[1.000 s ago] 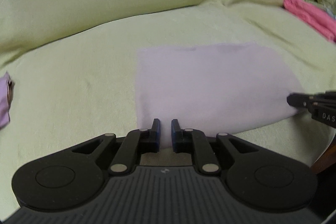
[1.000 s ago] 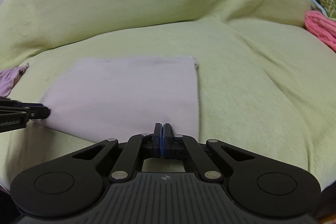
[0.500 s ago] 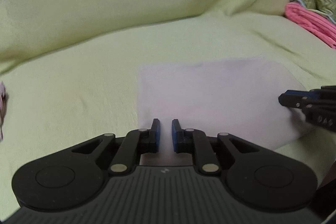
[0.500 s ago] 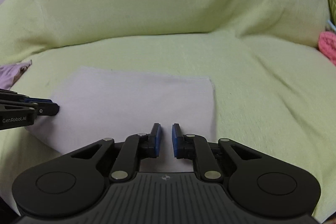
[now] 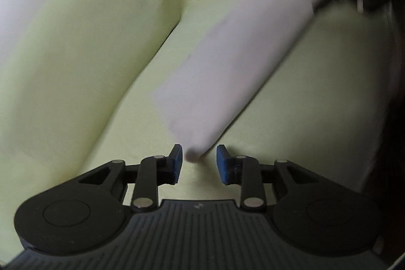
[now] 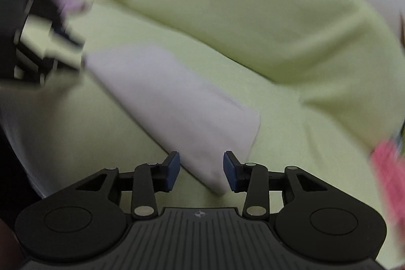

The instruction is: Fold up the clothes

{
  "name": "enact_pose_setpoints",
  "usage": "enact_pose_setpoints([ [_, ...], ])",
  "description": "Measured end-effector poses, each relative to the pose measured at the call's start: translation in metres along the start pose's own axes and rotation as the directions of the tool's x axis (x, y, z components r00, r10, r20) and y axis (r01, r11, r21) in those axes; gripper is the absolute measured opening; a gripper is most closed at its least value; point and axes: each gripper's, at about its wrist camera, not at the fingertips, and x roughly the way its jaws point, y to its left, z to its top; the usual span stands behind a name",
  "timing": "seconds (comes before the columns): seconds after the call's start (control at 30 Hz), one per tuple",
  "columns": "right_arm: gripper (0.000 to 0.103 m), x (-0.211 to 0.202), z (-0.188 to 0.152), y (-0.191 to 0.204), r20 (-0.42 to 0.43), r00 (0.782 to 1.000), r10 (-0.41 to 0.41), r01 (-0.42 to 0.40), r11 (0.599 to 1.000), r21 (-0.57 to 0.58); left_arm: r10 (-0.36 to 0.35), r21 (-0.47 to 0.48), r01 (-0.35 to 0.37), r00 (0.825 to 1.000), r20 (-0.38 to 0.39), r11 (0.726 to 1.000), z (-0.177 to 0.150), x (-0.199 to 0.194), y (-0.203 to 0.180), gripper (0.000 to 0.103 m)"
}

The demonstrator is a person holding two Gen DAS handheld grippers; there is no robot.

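Claws, left gripper (image 5: 198,163) and right gripper (image 6: 201,170), just spread apart, letting my folded cloth (image 6: 177,103) lie flat; that fold looks finished.

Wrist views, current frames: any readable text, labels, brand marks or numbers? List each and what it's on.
No readable text in either view.
Left gripper: small embossed mark on its ribbed body, a symbol, not letters.
Right gripper: same kind of mark, no letters.
Each gripper's side as seen from the other view: motion-blurred; any print is unreadable.
Cloth and cover: no print seen.
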Motion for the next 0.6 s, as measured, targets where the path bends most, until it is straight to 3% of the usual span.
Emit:
enact_pose_setpoints([
  [0.13, 0.042, 0.016, -0.003, 0.027, -0.075, 0.995, -0.061, 0.042, 0.974, -0.225, 0.120, 0.219, -0.125, 0.992, 0.036, 0.968, -0.002, 0.014, -0.028, 0.028],
  [0.23, 0.042, 0.023, -0.008, 0.041, -0.037, 0.993, -0.110, 0.090, 0.933, -0.348, 0.148, 0.310, -0.164, 0.986, 0.074, 0.936, -0.003, 0.019, -0.041, 0.022],
  [0.3, 0.041, 0.028, -0.010, 0.049, -0.007, 0.990, -0.140, 0.124, 0.899, -0.420, 0.130, 0.315, -0.147, 0.989, 0.075, 0.938, -0.002, 0.023, -0.040, 0.013],
  [0.37, 0.029, 0.032, -0.013, 0.054, 0.015, 0.990, -0.143, 0.133, 0.867, -0.480, 0.109, 0.315, -0.126, 0.992, 0.069, 0.941, -0.002, 0.025, -0.037, 0.010],
  [0.4, 0.005, 0.032, -0.014, 0.054, 0.008, 0.992, -0.125, 0.113, 0.865, -0.488, 0.101, 0.314, -0.118, 0.993, 0.068, 0.942, -0.001, 0.024, -0.036, 0.008],
  [0.43, 0.000, 0.030, -0.015, 0.052, 0.006, 0.994, -0.110, 0.099, 0.871, -0.481, 0.091, 0.310, -0.107, 0.994, 0.065, 0.945, -0.001, 0.024, -0.034, 0.008],
  [0.6, 0.000, 0.008, -0.016, 0.039, -0.001, 0.999, -0.048, 0.043, 0.905, -0.423, -0.043, 0.169, 0.035, 0.998, 0.044, 0.985, 0.007, -0.002, -0.007, 0.007],
])
